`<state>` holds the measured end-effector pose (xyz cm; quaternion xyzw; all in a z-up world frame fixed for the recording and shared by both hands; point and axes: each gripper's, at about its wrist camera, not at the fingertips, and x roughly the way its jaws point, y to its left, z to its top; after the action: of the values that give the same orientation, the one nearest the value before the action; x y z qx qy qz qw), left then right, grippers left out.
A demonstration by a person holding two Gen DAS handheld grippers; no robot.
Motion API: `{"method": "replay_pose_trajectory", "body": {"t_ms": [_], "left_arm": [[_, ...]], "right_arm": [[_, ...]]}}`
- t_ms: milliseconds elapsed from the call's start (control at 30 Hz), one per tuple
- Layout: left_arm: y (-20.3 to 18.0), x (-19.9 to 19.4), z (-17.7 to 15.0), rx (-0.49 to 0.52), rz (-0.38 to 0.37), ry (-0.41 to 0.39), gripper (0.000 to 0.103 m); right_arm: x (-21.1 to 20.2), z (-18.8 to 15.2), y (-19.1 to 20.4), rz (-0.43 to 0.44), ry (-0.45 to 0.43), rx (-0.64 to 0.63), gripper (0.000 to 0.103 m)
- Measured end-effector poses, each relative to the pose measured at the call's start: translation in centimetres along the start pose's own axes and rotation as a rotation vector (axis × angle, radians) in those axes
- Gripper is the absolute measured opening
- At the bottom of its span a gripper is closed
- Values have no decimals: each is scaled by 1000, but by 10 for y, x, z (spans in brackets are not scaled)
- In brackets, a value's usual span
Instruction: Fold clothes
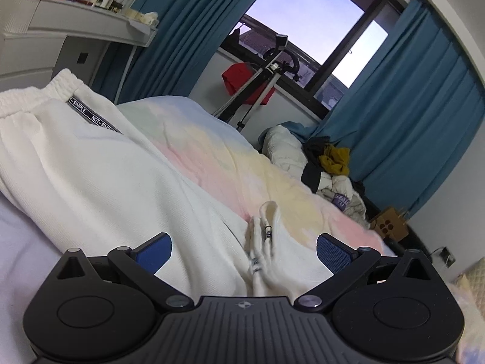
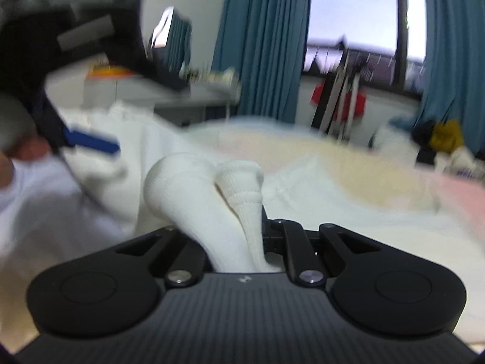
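Note:
White sweatpants (image 1: 100, 170) lie spread on the pastel bedspread (image 1: 242, 157), elastic waistband at the far left with a black "SIMPLE" label. My left gripper (image 1: 242, 251) is open just above the pants, its blue pads either side of a bunched fold with drawstring tips (image 1: 266, 230). My right gripper (image 2: 245, 221) is shut on a ribbed cuff of the white pants (image 2: 239, 188), which bulges up between the jaws. The right wrist view is blurred; the left gripper (image 2: 91, 139) shows at its upper left.
A white desk with clutter (image 1: 91, 21) stands left of the bed. Teal curtains (image 1: 409, 127) frame a window. A tripod and red cloth (image 1: 251, 85) stand behind the bed. A pile of clothes (image 1: 330, 163) lies at the far right on the floor.

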<state>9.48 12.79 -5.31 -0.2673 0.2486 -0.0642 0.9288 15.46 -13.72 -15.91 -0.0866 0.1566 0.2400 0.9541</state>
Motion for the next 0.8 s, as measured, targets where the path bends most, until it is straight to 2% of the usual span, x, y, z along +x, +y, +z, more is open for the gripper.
{"method": "replay_pose_trajectory", "body": {"t_ms": [167, 267, 333, 400, 500, 600, 700, 800], "left_arm": [[2, 0, -6, -7, -17, 22, 103], [4, 0, -8, -27, -38, 29, 103], [8, 0, -9, -59, -67, 38, 103], [12, 1, -9, -93, -95, 55, 103], [14, 2, -13, -101, -103, 71, 103], [11, 4, -19, -96, -130, 96, 103], [3, 8, -27, -68, -154, 124, 102], [-9, 12, -36, -14, -166, 152, 102]], "right_arm": [[-1, 3, -1, -12, -6, 23, 14], [-14, 2, 7, 9, 15, 39, 36], [-22, 2, 10, 34, 31, 40, 64], [-35, 5, 16, 73, 46, 14, 74], [-58, 13, 17, 103, 72, 38, 74], [-90, 27, 5, 56, 38, 100, 74], [-118, 37, -22, -50, -51, 175, 74], [-119, 34, -53, -234, -92, 244, 74]]}}
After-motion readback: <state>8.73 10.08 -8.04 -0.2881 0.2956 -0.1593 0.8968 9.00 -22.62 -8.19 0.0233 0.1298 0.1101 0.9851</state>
